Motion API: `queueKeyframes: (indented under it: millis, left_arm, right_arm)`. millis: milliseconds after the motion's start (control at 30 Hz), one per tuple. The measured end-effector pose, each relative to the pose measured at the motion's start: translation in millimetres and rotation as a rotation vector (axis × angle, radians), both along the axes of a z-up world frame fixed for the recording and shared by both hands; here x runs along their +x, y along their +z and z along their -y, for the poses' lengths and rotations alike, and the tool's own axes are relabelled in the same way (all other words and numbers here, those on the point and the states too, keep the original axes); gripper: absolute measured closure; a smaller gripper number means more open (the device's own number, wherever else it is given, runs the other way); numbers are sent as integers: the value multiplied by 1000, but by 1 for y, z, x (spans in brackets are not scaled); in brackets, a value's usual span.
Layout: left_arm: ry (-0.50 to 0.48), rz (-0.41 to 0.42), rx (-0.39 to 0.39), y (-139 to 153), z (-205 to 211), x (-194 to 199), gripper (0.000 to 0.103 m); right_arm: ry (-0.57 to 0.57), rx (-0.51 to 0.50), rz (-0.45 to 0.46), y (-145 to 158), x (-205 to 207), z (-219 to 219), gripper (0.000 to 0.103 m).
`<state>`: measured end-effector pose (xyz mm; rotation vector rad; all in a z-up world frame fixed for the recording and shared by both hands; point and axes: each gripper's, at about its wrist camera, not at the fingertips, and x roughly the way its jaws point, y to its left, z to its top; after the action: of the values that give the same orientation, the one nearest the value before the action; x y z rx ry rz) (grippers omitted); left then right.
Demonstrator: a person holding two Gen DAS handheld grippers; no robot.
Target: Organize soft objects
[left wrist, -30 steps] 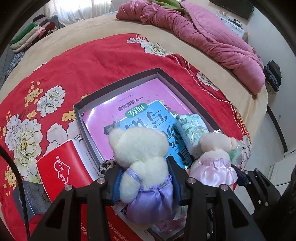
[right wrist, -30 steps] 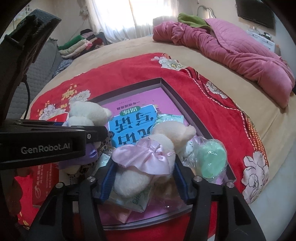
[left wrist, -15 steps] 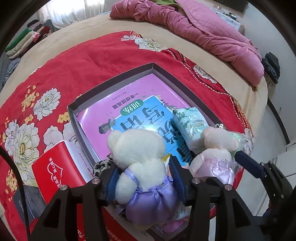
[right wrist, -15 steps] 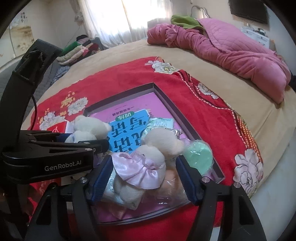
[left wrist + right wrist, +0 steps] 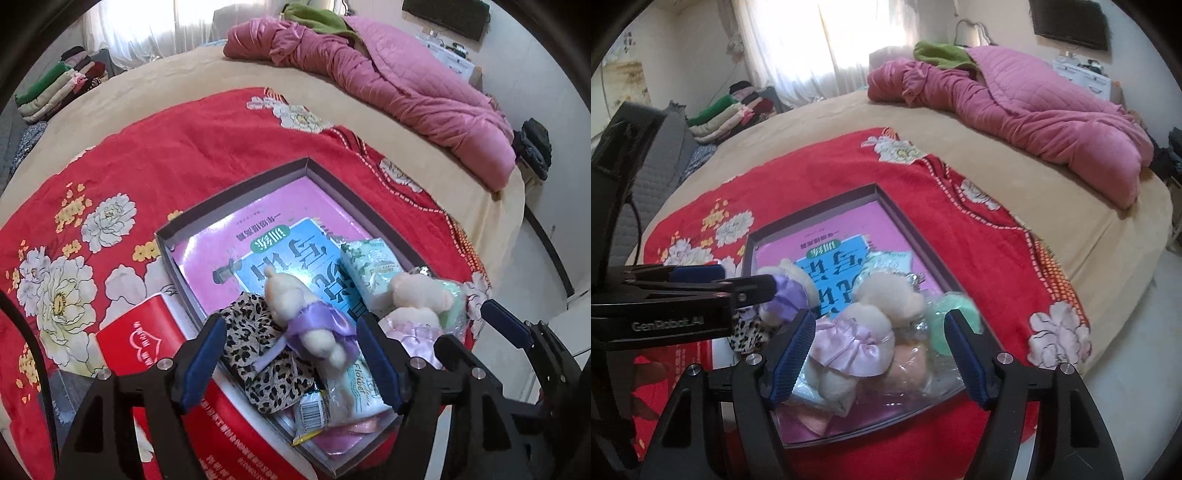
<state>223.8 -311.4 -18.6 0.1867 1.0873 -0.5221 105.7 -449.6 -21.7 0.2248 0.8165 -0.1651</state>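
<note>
Left gripper (image 5: 288,354) jaws are opening around the purple-dressed bear (image 5: 310,321), lying in the box (image 5: 236,192). Only the right view shows right gripper (image 5: 881,354) jaws opening, pink-dressed bear (image 5: 864,332) between, at six o'clock.

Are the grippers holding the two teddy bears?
No. Both grippers' jaws are opening, clear of the toys. The purple-dress bear lies between the left gripper's jaws, the pink-dress bear between the right gripper's, in the box.
</note>
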Motion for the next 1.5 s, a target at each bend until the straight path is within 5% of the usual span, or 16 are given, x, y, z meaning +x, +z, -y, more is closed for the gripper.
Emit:
queueKeyframes:
  millis: [600, 1500]
  left_arm:
    - [60, 82, -34, 36, -52, -29, 23]
    - [157, 137, -19, 36, -120, -89, 22]
  right_arm:
    - [-78, -65, 54, 36, -24, -7, 25]
    - [-86, -85, 111, 57, -74, -81, 24]
